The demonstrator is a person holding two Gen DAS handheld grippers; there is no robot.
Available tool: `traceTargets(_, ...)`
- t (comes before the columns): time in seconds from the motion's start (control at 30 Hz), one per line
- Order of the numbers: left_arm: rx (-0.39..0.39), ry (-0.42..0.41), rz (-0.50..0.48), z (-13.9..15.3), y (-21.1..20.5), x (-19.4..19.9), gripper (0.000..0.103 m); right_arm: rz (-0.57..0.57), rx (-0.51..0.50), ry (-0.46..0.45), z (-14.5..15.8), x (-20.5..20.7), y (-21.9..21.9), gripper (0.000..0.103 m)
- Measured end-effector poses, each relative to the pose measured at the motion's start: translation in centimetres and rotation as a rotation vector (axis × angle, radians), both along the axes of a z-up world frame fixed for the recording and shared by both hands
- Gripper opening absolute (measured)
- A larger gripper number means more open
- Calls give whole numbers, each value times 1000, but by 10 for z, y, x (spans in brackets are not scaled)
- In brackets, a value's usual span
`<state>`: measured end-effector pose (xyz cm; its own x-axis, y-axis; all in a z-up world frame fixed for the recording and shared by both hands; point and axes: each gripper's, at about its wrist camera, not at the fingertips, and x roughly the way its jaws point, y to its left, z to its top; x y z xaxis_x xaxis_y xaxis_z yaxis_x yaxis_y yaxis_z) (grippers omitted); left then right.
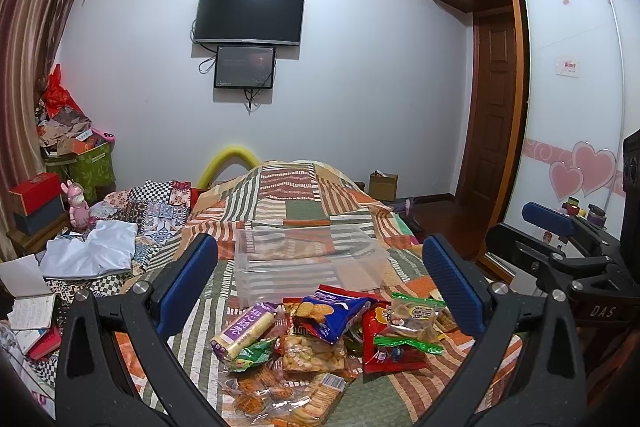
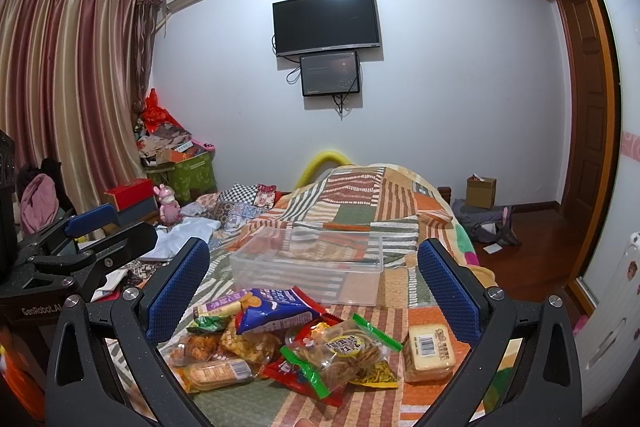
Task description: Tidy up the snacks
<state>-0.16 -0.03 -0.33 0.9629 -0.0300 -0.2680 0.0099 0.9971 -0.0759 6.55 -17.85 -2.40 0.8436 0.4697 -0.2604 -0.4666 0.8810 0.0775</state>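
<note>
Cracker packets [image 1: 280,403] cut off below

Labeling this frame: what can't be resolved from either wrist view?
- Snack pile: lower packets buried under upper ones, both views.
- Cracker packs: cut by the bottom edge, left view.
- Clear bin: floor partly hidden by the blue bag, right view.
- Packet print: too small.

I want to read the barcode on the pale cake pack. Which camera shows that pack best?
The right wrist view. The pale cake pack lies unobstructed at the right edge of the snack pile, barcode label facing up. In the left wrist view it is mostly hidden behind the left gripper's right finger; only an unclear sliver may show.
</note>
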Motion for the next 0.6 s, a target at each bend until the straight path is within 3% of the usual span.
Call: traceTargets(0.6, 1, 1, -1, 0, -1, 1, 103, 1, 3, 6, 0, 0, 0, 103)
